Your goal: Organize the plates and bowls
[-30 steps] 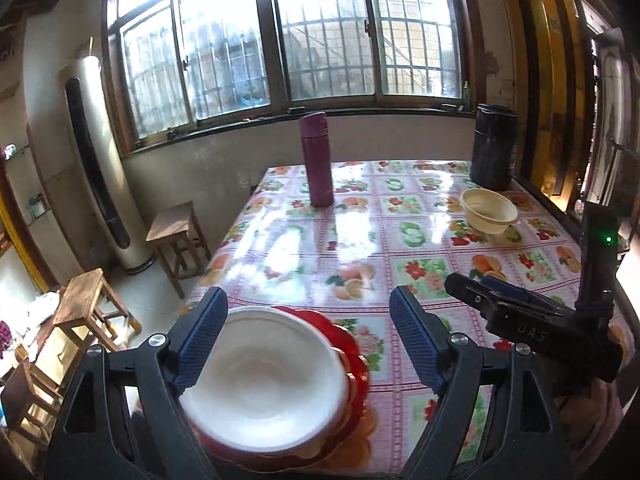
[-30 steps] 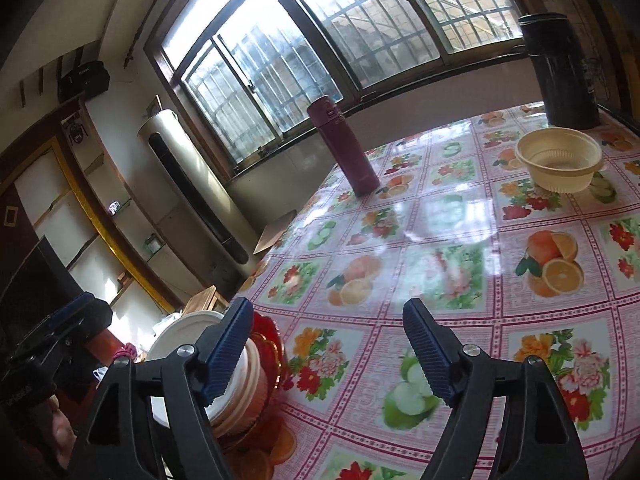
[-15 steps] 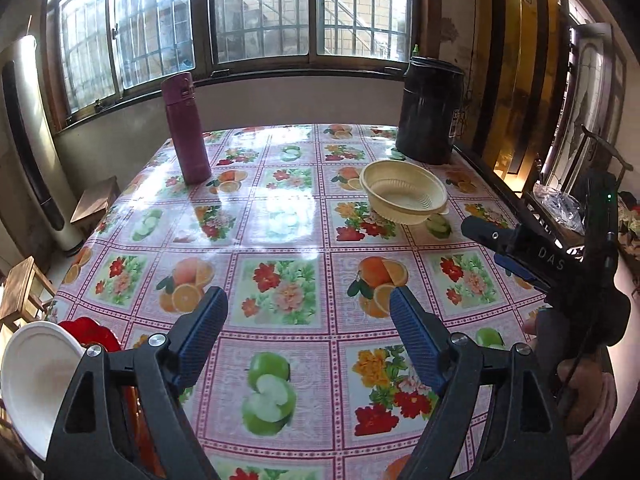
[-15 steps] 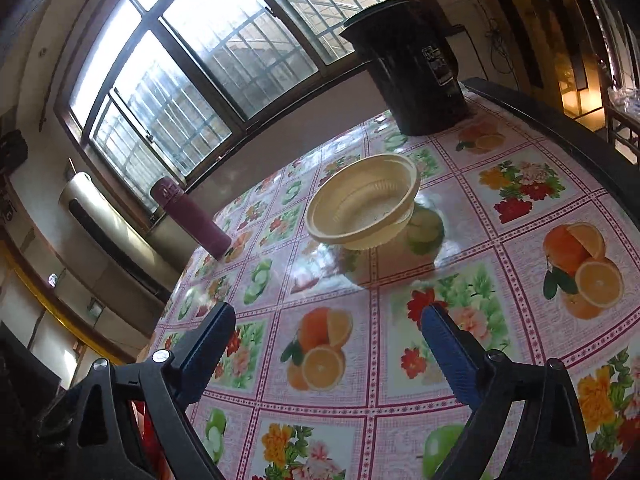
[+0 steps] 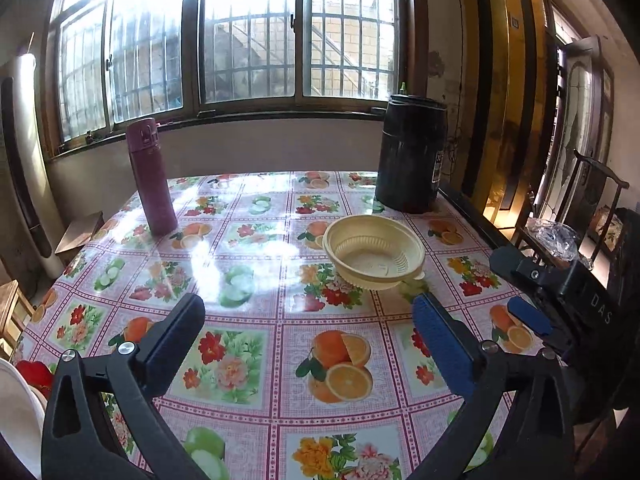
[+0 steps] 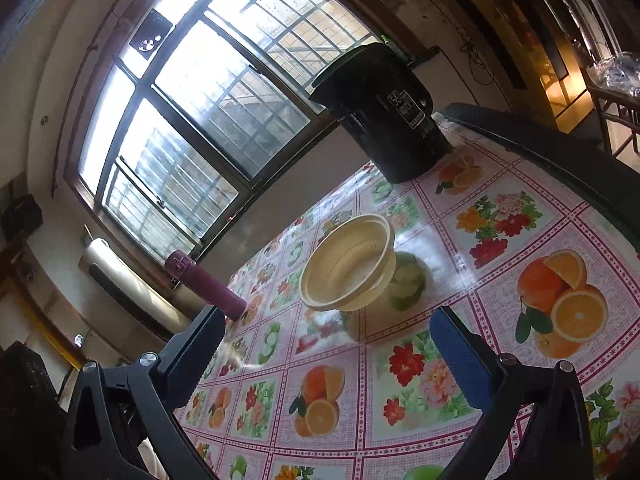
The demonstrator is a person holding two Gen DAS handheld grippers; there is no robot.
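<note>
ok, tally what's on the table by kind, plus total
Yellow bowl: 1
White bowl: 1, at the near left edge
Red plate: 1, under the white bowl
Maroon flask: 1
Black container: 1
Total: 5

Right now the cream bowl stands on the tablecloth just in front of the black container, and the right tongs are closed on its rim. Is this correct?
Not quite. The right tongs hold nothing: the jaws are spread, and the cream bowl lies beyond them, untouched, as the right wrist view shows. It does stand on the tablecloth before the black container.
</note>
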